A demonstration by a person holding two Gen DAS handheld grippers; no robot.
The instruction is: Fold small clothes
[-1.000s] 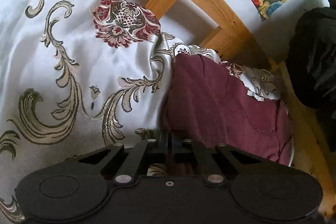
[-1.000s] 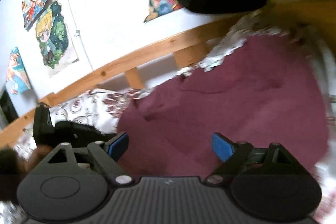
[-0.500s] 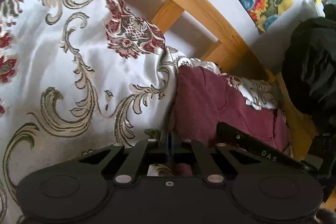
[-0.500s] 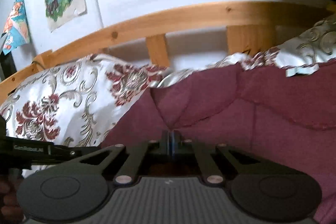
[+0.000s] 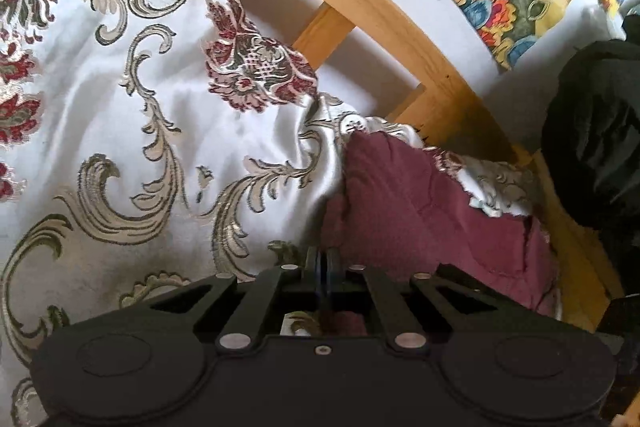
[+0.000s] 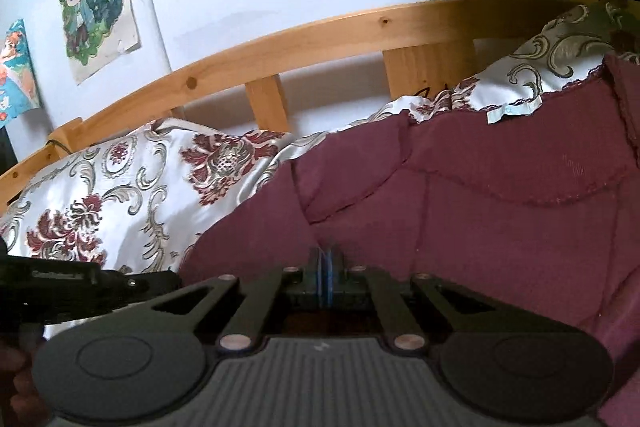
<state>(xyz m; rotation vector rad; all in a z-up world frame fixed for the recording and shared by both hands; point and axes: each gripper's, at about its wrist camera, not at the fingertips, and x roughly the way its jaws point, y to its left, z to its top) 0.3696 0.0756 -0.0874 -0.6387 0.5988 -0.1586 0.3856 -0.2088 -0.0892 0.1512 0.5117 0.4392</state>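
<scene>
Soft daylight, moderately bright; sheen on the white satin floral bedspread (image 5: 120, 131); strong fisheye bowing of the pine bed rail (image 6: 320, 31); corners vignetted black; black garment (image 5: 592, 147) underexposed; slight softness throughout.

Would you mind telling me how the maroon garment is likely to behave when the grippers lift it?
The maroon garment will probably drape limply: it already lies in soft creases. It looks thin and light, so the shut right gripper should carry it easily. On the satiny bedspread it may slide rather than stay put.

The left gripper's (image 6: 80, 283) side bears small pale lettering, seemingly a brand name, too blurred to read.
</scene>
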